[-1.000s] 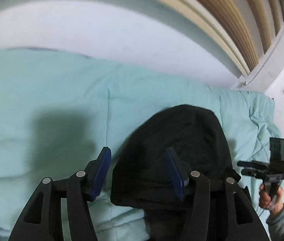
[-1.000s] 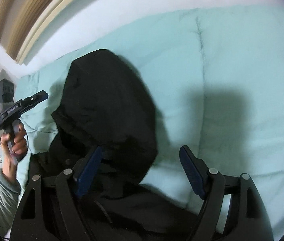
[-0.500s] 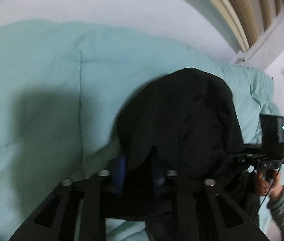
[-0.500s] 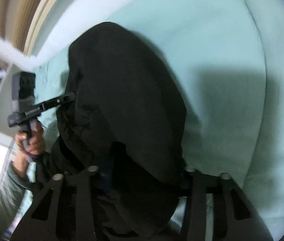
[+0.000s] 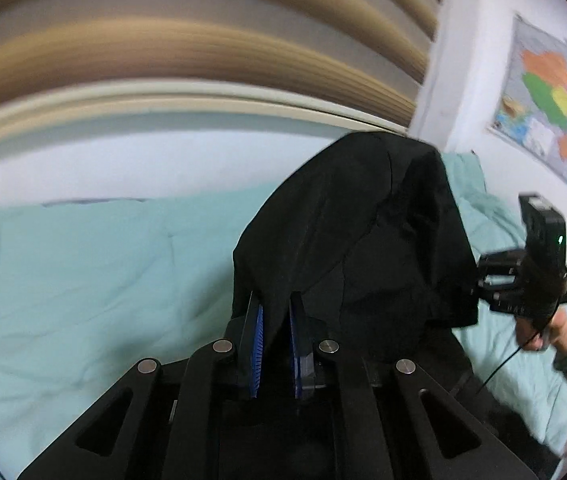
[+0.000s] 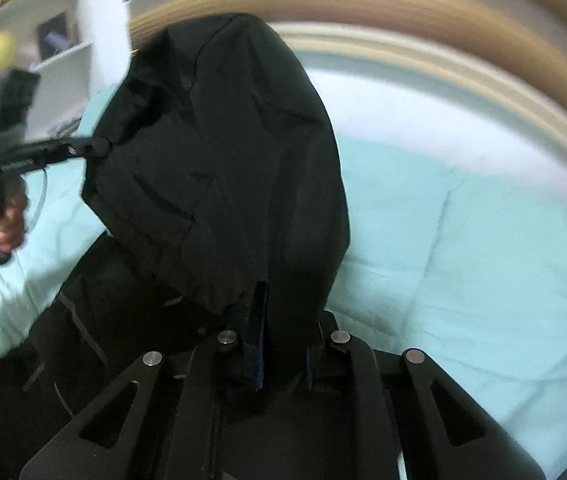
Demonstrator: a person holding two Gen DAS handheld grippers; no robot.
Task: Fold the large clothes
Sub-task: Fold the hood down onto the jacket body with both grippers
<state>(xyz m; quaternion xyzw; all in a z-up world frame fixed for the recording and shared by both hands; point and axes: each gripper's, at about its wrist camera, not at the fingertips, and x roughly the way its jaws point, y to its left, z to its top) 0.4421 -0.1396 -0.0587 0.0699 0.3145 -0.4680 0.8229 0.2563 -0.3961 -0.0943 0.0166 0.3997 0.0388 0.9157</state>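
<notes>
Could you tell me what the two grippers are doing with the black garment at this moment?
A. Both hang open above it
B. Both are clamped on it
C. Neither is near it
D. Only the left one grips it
B: the left gripper and the right gripper each have their blue pads closed on a fold of the black garment, lifted over the mint-green duvet.

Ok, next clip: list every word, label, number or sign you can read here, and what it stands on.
Nothing can be read for certain.
White lettering on the side of the left hand-held gripper, right wrist view: too blurred to quote.
Faint mark on the right hand-held gripper, left wrist view: too small to read.
Colourful wall map: any labels too small to read.
Black hooded garment: no text visible.
</notes>
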